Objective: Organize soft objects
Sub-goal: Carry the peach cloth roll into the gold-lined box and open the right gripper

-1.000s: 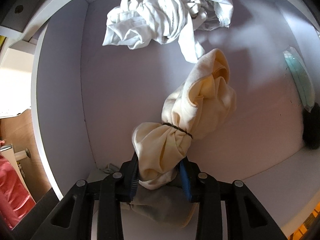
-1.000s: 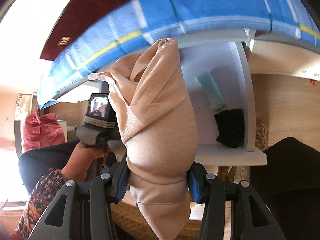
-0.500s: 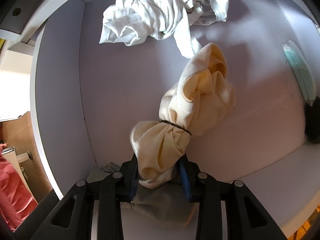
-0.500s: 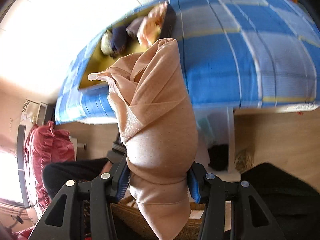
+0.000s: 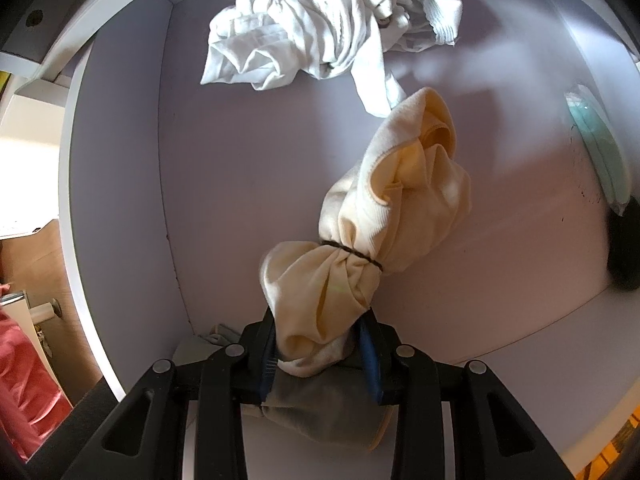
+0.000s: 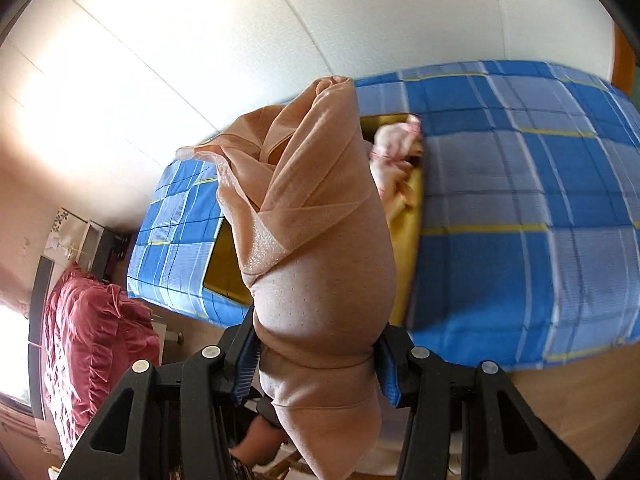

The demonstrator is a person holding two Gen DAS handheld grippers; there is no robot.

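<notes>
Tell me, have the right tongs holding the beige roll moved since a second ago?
Yes. The right tongs rose with the beige roll: the blue checked bedspread, earlier overhead above the white shelf, now lies below in view.

The white shelf [image 5: 248,184] carried a crumpled white cloth [image 5: 320,28] at twelve o'clock, a tied cream bundle [image 5: 384,220] at centre, a grey cloth [image 5: 320,400] at six, and a teal mask [image 5: 600,152] and black item [image 5: 624,248] at three. The bed's blue plaid cover [image 6: 520,220] bore a yellow tray [image 6: 408,232] with a pink cloth [image 6: 394,152].
</notes>
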